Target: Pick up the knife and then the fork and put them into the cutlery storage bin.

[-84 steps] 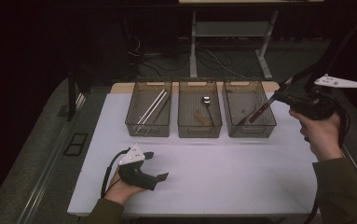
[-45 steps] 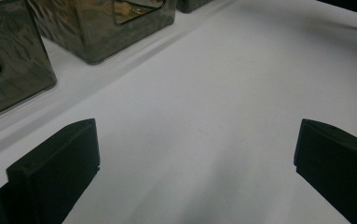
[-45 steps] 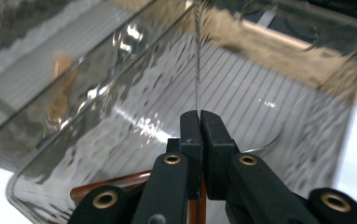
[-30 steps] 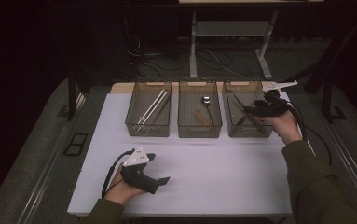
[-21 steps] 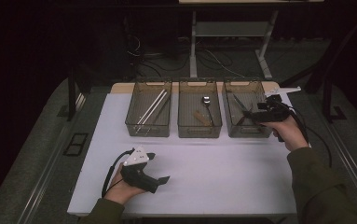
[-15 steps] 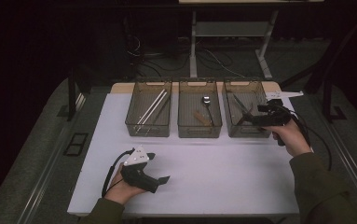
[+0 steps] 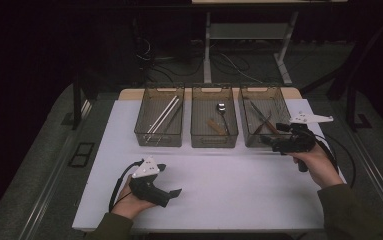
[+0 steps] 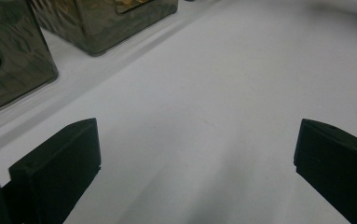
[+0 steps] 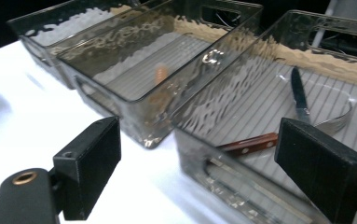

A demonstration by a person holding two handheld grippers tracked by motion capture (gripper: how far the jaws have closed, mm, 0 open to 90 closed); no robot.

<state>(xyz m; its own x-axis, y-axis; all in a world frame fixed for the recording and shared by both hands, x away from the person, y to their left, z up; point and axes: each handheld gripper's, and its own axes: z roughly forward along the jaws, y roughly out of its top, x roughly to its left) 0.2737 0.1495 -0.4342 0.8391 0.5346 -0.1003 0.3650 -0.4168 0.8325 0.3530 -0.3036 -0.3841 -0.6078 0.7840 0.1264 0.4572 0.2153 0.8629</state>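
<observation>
Now the left gripper [image 7: 175, 192] rests low on the white table [image 7: 229, 185], jaws wide, holding nothing. Beside the right bin [image 7: 264, 122], the right gripper [image 7: 265, 140] also gapes empty.

The white table [image 7: 229, 190] carried three clear smoked bins in a row along its far edge: left bin [image 7: 160, 121], middle bin [image 7: 214, 122], right bin [image 7: 262, 119], just beside one another.

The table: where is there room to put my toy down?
The white table is bare between the left gripper and the right gripper, in front of the three bins. It is also bare left of the left bin. The back row is crowded.
</observation>
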